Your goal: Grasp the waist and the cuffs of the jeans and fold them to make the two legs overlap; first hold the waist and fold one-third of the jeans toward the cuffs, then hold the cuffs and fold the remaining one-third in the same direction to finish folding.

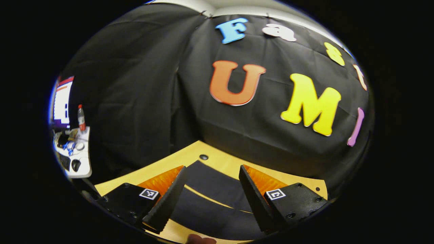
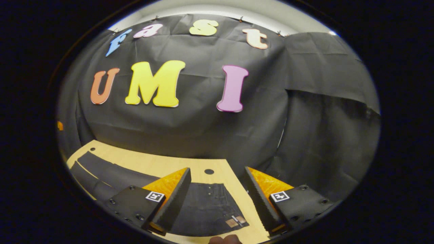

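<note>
Dark jeans lie flat on a light wooden table. In the left gripper view the two legs (image 1: 217,195) run side by side with a thin strip of table between them, and my left gripper (image 1: 213,200) hovers open above them. In the right gripper view the waist end (image 2: 212,208) with its back pocket and small tags lies under my right gripper (image 2: 218,203), which is open too; the legs (image 2: 101,171) stretch away to the left. Neither gripper touches the cloth.
The table (image 1: 220,159) ends close to the black booth wall and has small round holes (image 2: 209,171). Far left in the left gripper view, a side desk (image 1: 73,152) carries a bottle (image 1: 81,118), a screen and clutter. A fingertip (image 2: 223,240) peeks in at the bottom.
</note>
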Demonstrator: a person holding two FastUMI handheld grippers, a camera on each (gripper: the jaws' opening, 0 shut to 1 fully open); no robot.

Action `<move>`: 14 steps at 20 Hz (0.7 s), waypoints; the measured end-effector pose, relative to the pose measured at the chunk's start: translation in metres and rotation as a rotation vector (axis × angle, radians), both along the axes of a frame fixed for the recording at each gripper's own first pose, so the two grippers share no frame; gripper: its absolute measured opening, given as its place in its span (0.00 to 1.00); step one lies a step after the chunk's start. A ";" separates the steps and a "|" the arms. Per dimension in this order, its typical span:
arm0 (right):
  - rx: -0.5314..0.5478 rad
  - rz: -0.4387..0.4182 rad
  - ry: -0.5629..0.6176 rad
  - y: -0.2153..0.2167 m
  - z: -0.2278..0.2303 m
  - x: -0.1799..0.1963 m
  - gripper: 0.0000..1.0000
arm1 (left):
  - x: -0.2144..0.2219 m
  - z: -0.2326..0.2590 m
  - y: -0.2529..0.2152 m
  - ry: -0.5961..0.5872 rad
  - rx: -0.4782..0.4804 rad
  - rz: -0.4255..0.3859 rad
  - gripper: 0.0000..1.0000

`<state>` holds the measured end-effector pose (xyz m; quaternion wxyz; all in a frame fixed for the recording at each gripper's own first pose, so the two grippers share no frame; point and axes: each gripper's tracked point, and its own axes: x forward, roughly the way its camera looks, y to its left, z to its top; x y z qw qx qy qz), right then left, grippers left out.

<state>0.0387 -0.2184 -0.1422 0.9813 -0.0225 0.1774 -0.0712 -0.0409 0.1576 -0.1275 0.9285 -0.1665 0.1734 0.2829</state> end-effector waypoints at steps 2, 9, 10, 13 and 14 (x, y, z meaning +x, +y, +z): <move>0.075 -0.045 0.092 -0.012 -0.028 -0.005 0.97 | -0.016 -0.035 0.030 0.035 -0.125 0.099 0.99; 0.272 -0.174 0.384 -0.032 -0.106 -0.034 0.97 | -0.056 -0.149 0.062 0.138 -0.662 0.402 0.99; 0.307 -0.200 0.422 -0.032 -0.117 -0.037 0.96 | -0.061 -0.164 0.073 0.149 -0.706 0.435 0.99; 0.397 -0.296 0.507 -0.045 -0.137 -0.046 0.98 | -0.069 -0.195 0.081 0.199 -0.798 0.502 0.99; 0.421 -0.325 0.532 -0.052 -0.142 -0.052 0.98 | -0.072 -0.205 0.087 0.210 -0.823 0.522 0.99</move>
